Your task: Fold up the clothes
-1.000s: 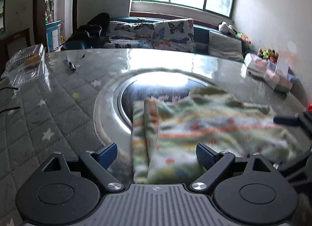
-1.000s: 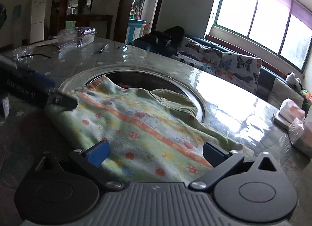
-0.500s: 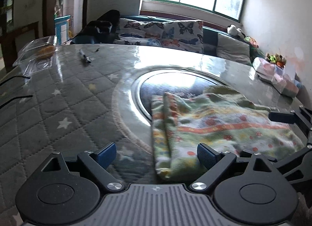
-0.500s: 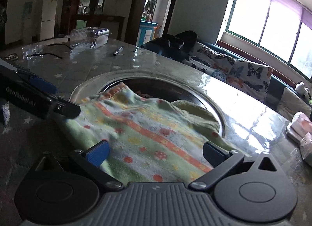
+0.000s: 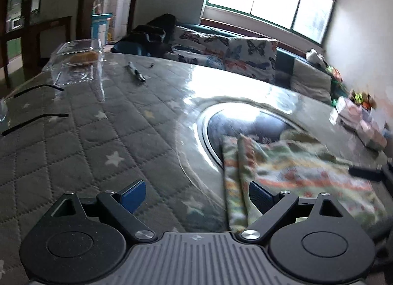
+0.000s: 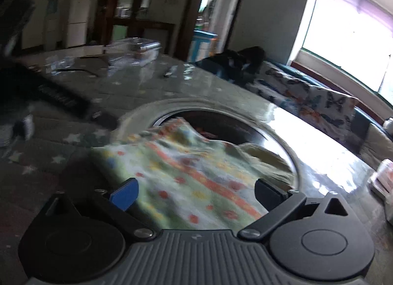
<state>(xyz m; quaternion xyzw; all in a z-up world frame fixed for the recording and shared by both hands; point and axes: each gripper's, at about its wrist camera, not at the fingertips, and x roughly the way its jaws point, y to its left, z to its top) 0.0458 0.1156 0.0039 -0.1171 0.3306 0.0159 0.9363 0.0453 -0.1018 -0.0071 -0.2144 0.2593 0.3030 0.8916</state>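
A folded green garment with orange stripes and red dots (image 5: 294, 176) lies on the table, partly over the round glass inset (image 5: 245, 122). My left gripper (image 5: 196, 196) is open and empty, above the quilted cover just left of the garment's folded edge. My right gripper (image 6: 196, 192) is open and empty, low over the garment (image 6: 186, 174). One right finger (image 5: 366, 173) shows at the right edge of the left wrist view. The left gripper's body (image 6: 61, 98) shows blurred at the left of the right wrist view.
A clear plastic box (image 5: 76, 61), a pen (image 5: 136, 74) and black cables (image 5: 36, 103) lie on the far left of the quilted cover. Packets and tissues (image 5: 361, 122) sit at the right table edge. A sofa with butterfly cushions (image 5: 233, 56) stands behind the table.
Both grippers have drawn back from the garment, the left one swinging left so the garment sits further right in its view. The garment has stayed folded on the table.
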